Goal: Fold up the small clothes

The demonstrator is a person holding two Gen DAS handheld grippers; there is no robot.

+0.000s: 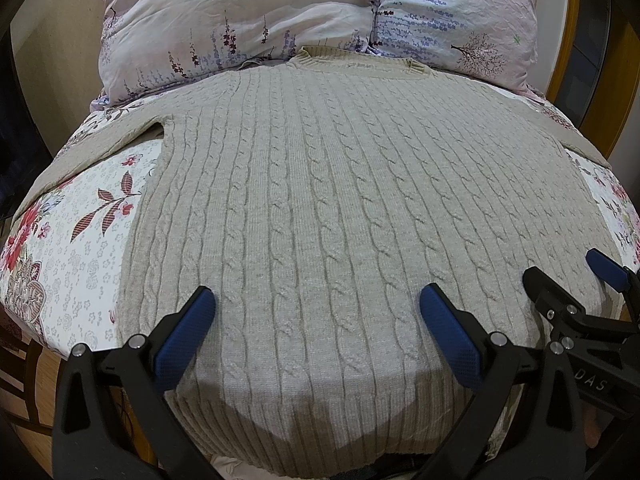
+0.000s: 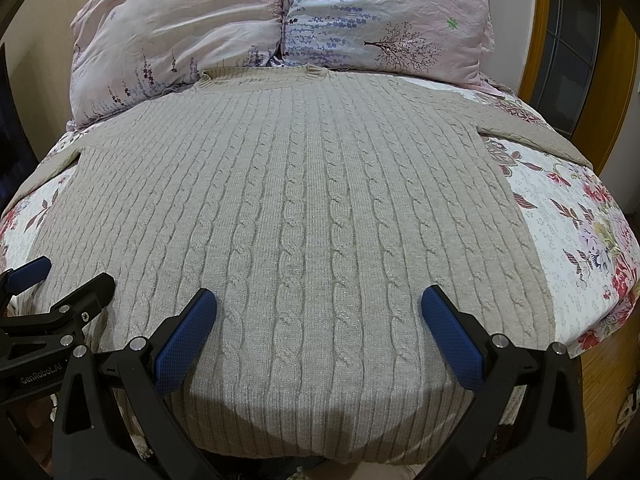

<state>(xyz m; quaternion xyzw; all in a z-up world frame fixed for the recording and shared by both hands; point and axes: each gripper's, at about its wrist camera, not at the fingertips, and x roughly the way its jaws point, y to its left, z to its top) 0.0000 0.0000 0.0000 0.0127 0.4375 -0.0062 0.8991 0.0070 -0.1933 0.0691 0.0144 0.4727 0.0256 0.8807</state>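
While both spread wide, left tool (image 1: 318, 312) marked "GenRobot.AI"; right tool (image 2: 319, 312); sweater (image 1: 340, 208) flat

The left gripper (image 1: 316, 312) and right gripper (image 2: 318, 314) are black plastic with silver screws; blue textured fingers (image 1: 186, 334) at five and seven o'clock; white "GenRobot.AI" lettering (image 2: 40, 374) on one.

A big gray sweater (image 2: 300, 216) lies flat on the flowery bed (image 2: 580, 248). Its neck points to 12 o'clock, touching two pillows (image 2: 280, 28). The right gripper (image 2: 319, 336) is wide open over the bottom edge. The left gripper (image 2: 68, 276) peeks in at 9 o'clock.
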